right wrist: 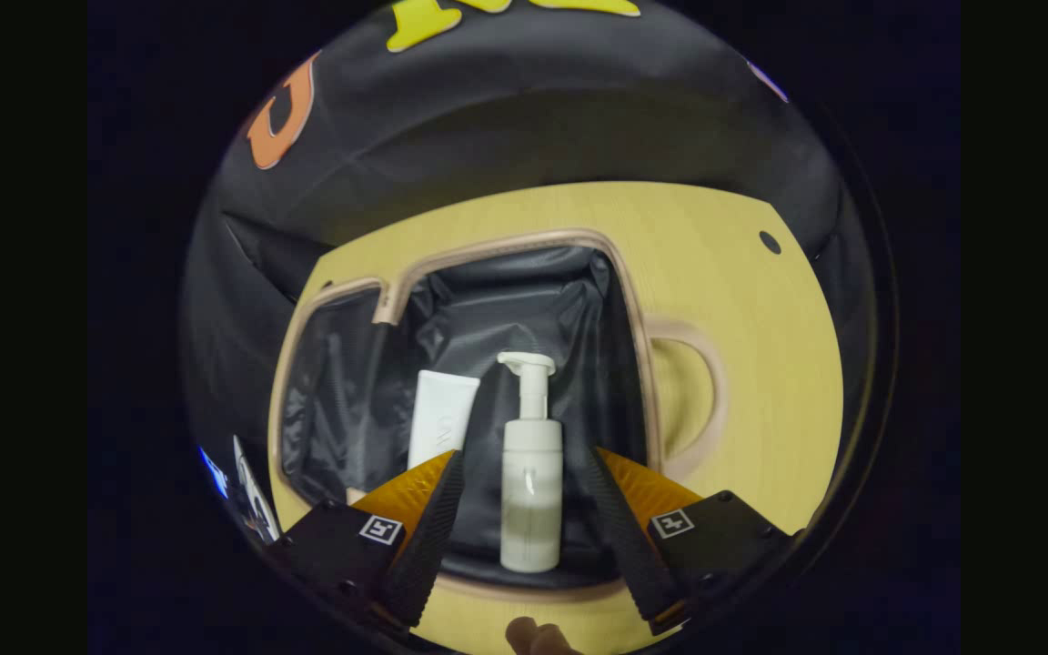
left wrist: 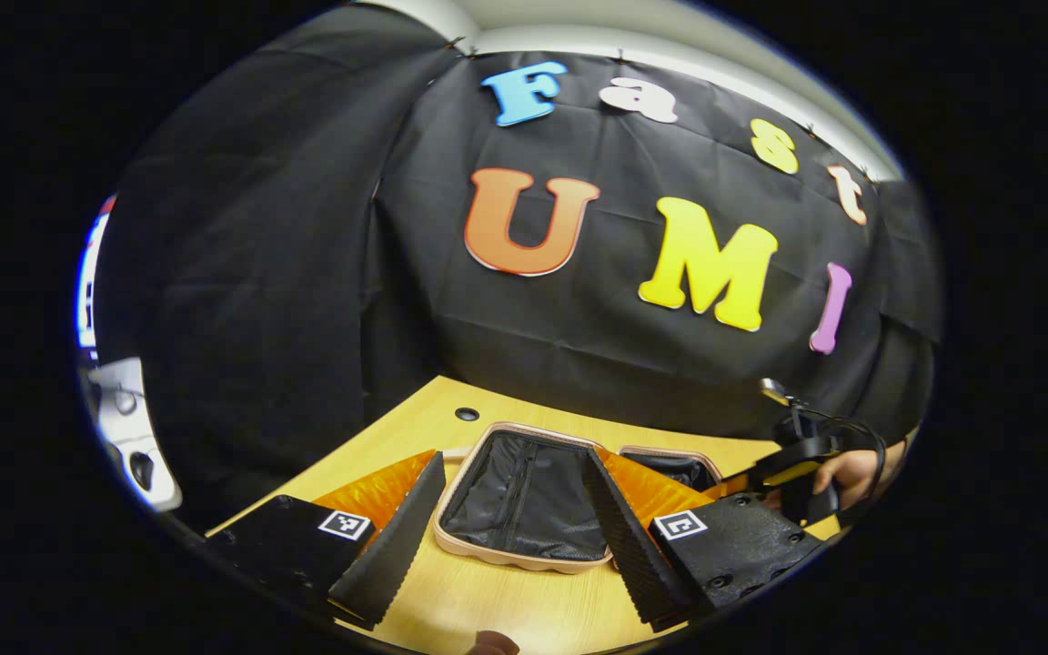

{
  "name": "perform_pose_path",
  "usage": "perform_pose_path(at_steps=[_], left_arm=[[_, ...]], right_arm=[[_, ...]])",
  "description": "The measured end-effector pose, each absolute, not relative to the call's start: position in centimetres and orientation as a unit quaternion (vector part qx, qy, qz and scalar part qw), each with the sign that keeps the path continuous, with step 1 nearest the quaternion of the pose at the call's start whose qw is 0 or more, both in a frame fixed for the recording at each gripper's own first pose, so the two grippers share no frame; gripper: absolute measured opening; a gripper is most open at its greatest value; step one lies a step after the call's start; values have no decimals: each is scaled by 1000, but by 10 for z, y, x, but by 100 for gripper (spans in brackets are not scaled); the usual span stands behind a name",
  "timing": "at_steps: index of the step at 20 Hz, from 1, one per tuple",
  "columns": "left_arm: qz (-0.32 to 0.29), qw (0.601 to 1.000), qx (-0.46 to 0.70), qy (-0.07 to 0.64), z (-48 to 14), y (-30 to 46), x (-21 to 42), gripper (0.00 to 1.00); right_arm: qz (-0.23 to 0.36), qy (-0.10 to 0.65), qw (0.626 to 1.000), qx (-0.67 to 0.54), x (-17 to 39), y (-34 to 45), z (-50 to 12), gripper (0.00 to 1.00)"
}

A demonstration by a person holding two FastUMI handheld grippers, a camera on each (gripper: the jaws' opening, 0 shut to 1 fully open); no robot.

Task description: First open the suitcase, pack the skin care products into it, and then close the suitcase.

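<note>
Nearest your right gripper (right wrist: 524, 509), the fingers are spread wide with nothing pressed between them. Lying in the gap between them, but touching neither, is the pump bottle (right wrist: 531, 478), its nozzle pointing away from you. Just to its left, past the left finger, lies the white tube (right wrist: 440, 420), flat on the dark lining. Both sit inside the open suitcase (right wrist: 633, 318), whose pinkish rim frames the compartment ahead of your fingers. Its handle (right wrist: 701, 391) loops out to the right onto the wooden table (right wrist: 760, 364), and the other half of the case lies opened out to the left.

Your left gripper (left wrist: 515, 509) is also wide open and holding nothing. Right ahead, between its fingers, one lined half of the suitcase (left wrist: 524, 491) lies flat on the table (left wrist: 415, 428). Farther off to the right, your hand (left wrist: 851, 468) grips the right gripper (left wrist: 797, 464) above the other half. I can't tell from there how far its jaws are apart.
</note>
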State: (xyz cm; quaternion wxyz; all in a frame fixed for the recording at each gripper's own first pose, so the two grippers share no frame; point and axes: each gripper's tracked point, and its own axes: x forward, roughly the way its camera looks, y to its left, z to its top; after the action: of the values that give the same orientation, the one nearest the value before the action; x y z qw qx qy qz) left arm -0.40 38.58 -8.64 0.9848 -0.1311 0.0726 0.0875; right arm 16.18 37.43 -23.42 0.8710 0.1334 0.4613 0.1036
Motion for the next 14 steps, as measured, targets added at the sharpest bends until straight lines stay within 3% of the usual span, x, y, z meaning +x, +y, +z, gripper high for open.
perform_pose_path(at_steps=[6, 10, 11, 14], left_arm=[[127, 944, -280, 118, -149, 459, 39, 98], [128, 887, -420, 143, -195, 491, 78, 98], [122, 868, -459, 146, -206, 494, 88, 98], [119, 820, -534, 167, -243, 502, 114, 97]], right_arm=[[168, 325, 924, 110, 77, 332, -100, 82], [134, 263, 951, 88, 31, 286, -57, 82], [123, 252, 957, 80, 22, 276, -51, 77], [85, 215, 971, 55, 2, 246, -30, 82]])
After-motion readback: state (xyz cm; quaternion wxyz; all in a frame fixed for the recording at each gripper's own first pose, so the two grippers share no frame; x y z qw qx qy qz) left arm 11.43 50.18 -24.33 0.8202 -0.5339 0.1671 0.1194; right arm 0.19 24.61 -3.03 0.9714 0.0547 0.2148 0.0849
